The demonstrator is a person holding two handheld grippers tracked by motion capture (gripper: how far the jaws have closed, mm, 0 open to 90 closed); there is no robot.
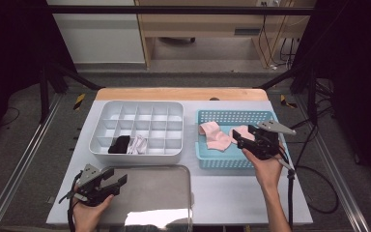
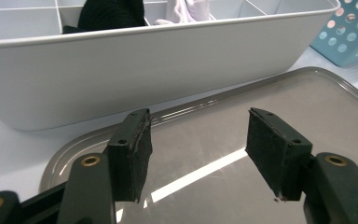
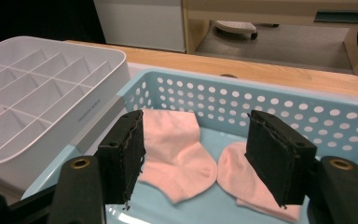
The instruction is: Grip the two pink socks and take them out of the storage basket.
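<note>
Right gripper [image 1: 240,139], jaws spread and empty, hovers at the right of the high view over the blue perforated basket [image 1: 207,162], above two pink socks [image 3: 179,144] on its floor. Left gripper [image 2: 198,154], jaws released, hangs lower left over the bare steel tray [image 1: 174,193], whose far rim meets the white divided organizer [image 1: 101,130].

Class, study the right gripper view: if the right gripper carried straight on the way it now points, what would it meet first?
Most likely the pink socks lying in the blue basket. The right gripper, jaws open with nothing between them, aims down at them; depth is hard to judge, so the basket's far wall is possible.
</note>
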